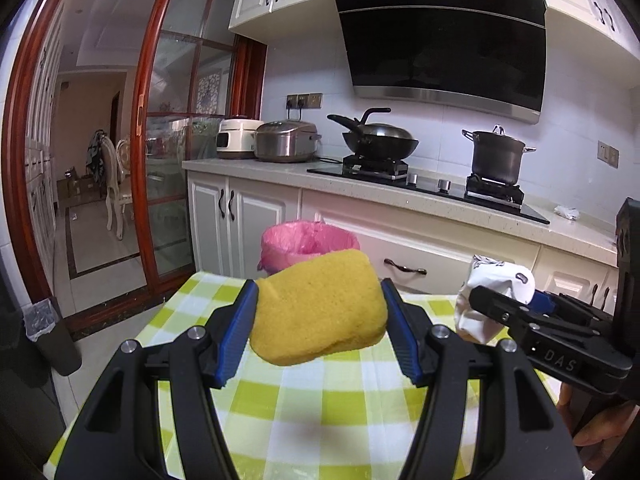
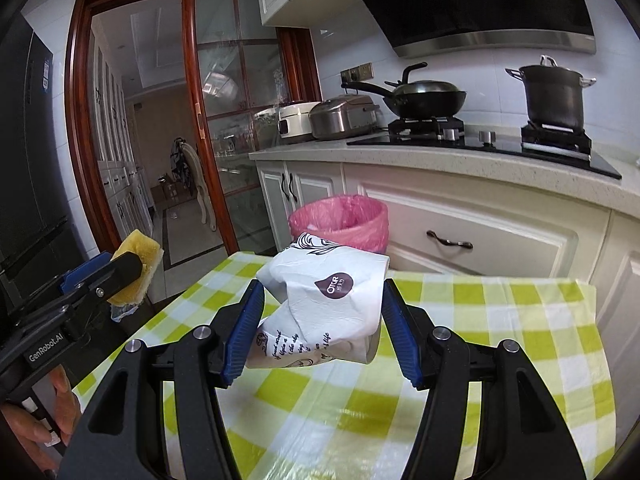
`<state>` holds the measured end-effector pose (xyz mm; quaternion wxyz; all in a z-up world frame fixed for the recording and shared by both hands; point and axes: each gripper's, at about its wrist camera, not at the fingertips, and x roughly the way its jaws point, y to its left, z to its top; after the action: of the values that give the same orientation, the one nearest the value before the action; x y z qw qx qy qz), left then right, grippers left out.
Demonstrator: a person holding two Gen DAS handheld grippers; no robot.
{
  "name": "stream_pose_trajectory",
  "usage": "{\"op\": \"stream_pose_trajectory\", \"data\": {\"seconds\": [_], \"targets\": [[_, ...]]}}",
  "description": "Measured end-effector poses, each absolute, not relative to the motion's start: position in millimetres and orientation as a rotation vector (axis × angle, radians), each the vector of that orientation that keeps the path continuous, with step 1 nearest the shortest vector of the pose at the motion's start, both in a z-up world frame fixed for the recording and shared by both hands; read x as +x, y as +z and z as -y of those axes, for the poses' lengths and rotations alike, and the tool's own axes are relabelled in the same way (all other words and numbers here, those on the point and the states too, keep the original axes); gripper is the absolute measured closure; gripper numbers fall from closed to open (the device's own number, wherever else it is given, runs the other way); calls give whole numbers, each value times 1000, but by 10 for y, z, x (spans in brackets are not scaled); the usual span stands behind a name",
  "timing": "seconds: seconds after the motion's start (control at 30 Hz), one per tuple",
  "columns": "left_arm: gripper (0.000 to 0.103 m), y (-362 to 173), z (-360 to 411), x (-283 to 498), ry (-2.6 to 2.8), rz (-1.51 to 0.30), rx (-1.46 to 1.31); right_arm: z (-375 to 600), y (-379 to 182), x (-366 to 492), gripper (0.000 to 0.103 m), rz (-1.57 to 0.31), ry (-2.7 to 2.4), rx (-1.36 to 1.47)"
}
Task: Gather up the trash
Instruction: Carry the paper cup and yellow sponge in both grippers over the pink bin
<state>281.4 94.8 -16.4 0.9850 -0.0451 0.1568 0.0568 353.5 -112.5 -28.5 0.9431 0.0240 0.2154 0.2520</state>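
Observation:
My left gripper (image 1: 320, 300) is shut on a yellow sponge (image 1: 320, 308) and holds it above the green-checked table (image 1: 320, 408). My right gripper (image 2: 322, 300) is shut on a crumpled white paper cup (image 2: 324, 308) with dark print, also held above the table. The cup shows in the left wrist view (image 1: 492, 300) at the right, the sponge in the right wrist view (image 2: 136, 264) at the left. A bin with a pink liner (image 1: 310, 244) stands on the floor just past the table's far edge, also in the right wrist view (image 2: 344, 220).
White kitchen cabinets (image 2: 472, 236) and a counter with a wok (image 1: 380, 140), a pot (image 1: 498, 156) and two cookers (image 1: 286, 140) run behind the bin. A dark bin (image 1: 48, 336) stands at the left by the sliding door. A white scrap (image 1: 566, 212) lies on the counter.

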Motion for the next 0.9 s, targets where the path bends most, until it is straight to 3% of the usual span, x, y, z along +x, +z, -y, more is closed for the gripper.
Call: {"op": "stream_pose_trajectory", "data": {"seconds": [0.43,0.9], "targets": [[43,-50,-1156,3565,124,-319,-61,897,-75,4325,45,-411,541,14],[43,-91,-1509,5189,125,-352,-19,514,-120,5862,45,-439,553,-4]]}}
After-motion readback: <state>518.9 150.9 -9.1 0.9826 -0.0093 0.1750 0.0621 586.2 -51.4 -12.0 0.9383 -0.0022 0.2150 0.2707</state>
